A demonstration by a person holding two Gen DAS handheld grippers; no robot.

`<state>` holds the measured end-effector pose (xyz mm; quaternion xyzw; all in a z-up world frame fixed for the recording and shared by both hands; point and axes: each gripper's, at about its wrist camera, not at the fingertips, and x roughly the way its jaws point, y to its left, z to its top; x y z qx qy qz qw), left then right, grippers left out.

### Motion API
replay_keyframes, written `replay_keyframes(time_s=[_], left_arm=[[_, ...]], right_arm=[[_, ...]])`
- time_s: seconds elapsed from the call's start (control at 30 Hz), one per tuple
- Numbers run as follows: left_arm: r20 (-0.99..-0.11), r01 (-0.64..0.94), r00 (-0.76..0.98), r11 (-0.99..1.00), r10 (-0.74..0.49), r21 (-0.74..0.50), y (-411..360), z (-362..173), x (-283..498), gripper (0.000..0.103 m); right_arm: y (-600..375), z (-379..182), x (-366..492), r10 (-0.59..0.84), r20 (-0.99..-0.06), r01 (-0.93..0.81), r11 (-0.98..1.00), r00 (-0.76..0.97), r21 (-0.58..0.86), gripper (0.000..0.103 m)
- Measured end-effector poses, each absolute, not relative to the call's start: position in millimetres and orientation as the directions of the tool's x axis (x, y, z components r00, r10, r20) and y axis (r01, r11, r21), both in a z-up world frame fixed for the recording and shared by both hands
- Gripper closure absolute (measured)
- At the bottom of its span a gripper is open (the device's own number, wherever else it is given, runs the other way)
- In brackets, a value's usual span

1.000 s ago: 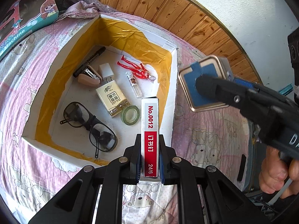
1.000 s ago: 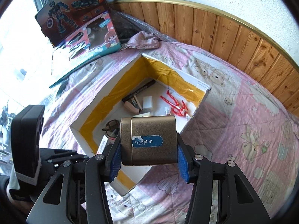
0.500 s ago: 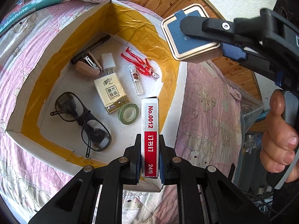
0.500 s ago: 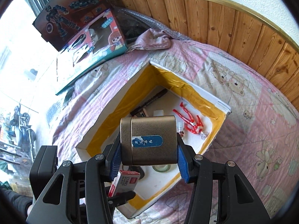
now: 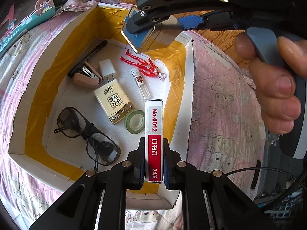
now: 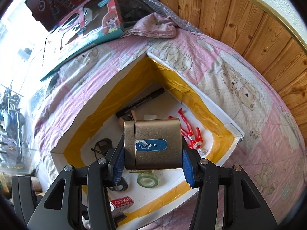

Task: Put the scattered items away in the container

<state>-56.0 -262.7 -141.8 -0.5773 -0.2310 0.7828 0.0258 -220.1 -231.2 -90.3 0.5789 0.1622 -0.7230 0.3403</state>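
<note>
The left tongs [image 5: 153,161] are clamped on the narrow sides of a slim cardboard staple box [image 5: 153,140], white with a red band printed "No.0012" and "24/6", held over the near right corner of the container [image 5: 17,128]. That container is a shallow white cardboard box whose inner walls are lined with glossy, wrinkled yellow tape; it sits on a bed covered by a quilted pink bedspread [image 5: 220,115] printed with bears. The right tongs [image 6: 152,153], with blue ribbed pads, are clamped on a bronze metal tin [image 6: 152,143] with rounded corners and a torn blue oval label, held above the box's far right corner; in the left wrist view the tin [image 5: 147,36] shows a blue end face, and a hand [image 5: 272,88] wraps the grey handle. On the box's white floor lie a black marker [image 5: 88,57] along the far wall, a beige stapler [image 5: 86,76], a white charger plug [image 5: 107,69], a cream tissue pack [image 5: 114,101], a clear plastic tube [image 5: 142,86], a glossy red toy figure [image 5: 142,65], a green tape roll [image 5: 134,121] just beside the staple box, and dark-lensed glasses [image 5: 86,136]. Beyond the bed are wooden wall panels [image 6: 249,28] and a toy carton [image 6: 90,23].
</note>
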Motion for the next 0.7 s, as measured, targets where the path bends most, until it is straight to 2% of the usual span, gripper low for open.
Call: replay_keyframes(time_s=[0.33, 0.4, 0.43, 0.47, 0.7], left_arm=[[-0.869, 0.303, -0.309, -0.826, 0.387, -0.475, -273, -159, -65, 0.087], [-0.858, 0.300, -0.304, -0.814, 0.413, -0.498, -274, -165, -67, 0.075], [-0.867, 0.317, -0.296, -0.815, 0.402, -0.486, -276, -167, -66, 0.061], [-0.869, 0.327, -0.299, -0.814, 0.393, -0.481, -279, -167, -64, 0.056], [-0.869, 0.327, -0.344, -0.822, 0.356, -0.466, -302, -147, -36, 0.056]], right_arm=[[-238, -111, -230, -0.271, -0.961, 0.706, -0.690, -0.048, 0.160, 0.049], [-240, -115, -228, -0.257, -0.964, 0.732, -0.670, -0.070, 0.126, 0.048], [-239, -117, -227, -0.236, -0.968, 0.736, -0.669, -0.082, 0.101, 0.047], [-238, -120, -227, -0.222, -0.971, 0.734, -0.673, -0.082, 0.092, 0.045], [-215, -99, -220, -0.253, -0.960, 0.687, -0.720, -0.123, 0.102, 0.044]])
